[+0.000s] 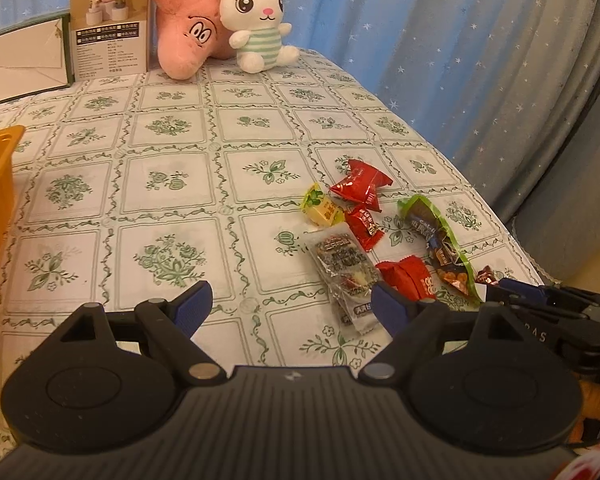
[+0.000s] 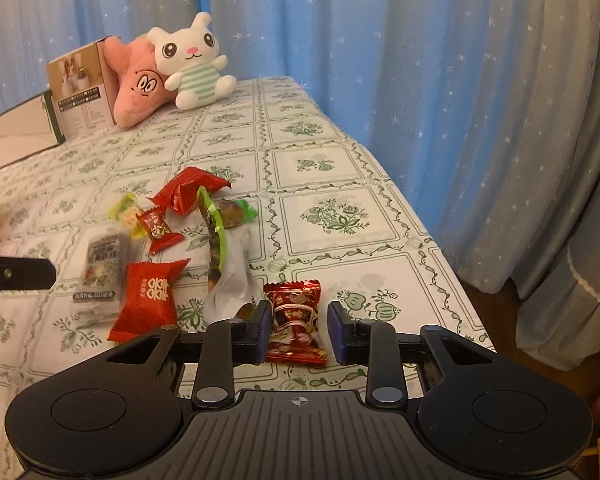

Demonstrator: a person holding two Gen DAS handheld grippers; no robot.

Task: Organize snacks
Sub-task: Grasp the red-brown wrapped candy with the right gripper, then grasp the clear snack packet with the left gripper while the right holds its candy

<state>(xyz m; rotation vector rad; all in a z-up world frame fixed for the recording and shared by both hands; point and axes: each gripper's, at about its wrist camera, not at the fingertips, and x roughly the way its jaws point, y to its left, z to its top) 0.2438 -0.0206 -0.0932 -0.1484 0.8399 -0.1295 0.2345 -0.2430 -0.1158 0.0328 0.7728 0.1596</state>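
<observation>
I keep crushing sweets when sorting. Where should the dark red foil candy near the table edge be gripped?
Grip the dark red candy across its plump middle, coming from above and the near side. It lies flat with crimped ends pointing away and toward you, so its long sides face the right hand-held gripper.

Red snack packets: four [image 2: 182, 196] [image 2: 158, 230] [image 2: 146, 300] [image 2: 296, 322]; yellow: one [image 2: 126, 210]; clear: one [image 2: 100, 268]; green-edged: one [image 2: 216, 236]; plush toys: two [image 2: 188, 60] [image 2: 134, 84]; cartons: one [image 2: 82, 88]

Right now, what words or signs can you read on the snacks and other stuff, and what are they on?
"囍囍": white signs, as best I can tell, on the red packet.
"P A S": letters, maybe part of a longer word, on the right gripper.
Box, clear packet, dark red candy: print too small or blurred to read.
</observation>
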